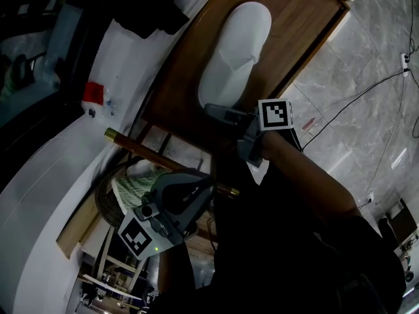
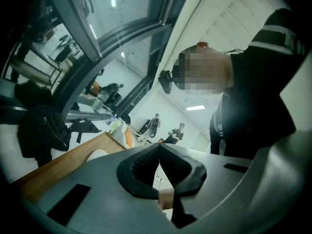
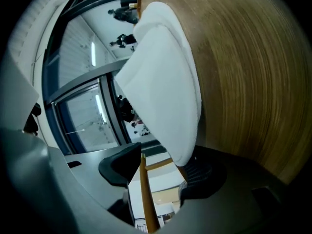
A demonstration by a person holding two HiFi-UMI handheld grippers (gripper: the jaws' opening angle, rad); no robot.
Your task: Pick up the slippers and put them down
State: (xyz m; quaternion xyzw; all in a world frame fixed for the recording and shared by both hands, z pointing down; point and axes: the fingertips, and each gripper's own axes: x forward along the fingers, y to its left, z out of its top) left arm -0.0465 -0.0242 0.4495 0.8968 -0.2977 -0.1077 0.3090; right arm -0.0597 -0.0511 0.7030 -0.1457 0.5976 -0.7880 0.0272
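Note:
One white slipper (image 1: 236,44) lies lengthwise on a brown wooden tabletop (image 1: 304,25). My right gripper (image 1: 215,111) sits at the slipper's near end. In the right gripper view its jaws (image 3: 161,169) stand wide apart. The slipper (image 3: 161,82) hangs down between them, and its end rests against the right-hand pad only. My left gripper (image 1: 200,185) hangs lower left, off the table and above a basket. In the left gripper view its pads (image 2: 157,165) meet at the tips with nothing held. I see no second slipper.
A woven basket (image 1: 108,201) with a green-and-white cloth sits under the left gripper. A brass-tipped rod (image 1: 163,152) runs across in front of the table. Black cables (image 1: 366,90) cross the marble floor at right. A dark bag (image 1: 157,5) lies at the table's far end.

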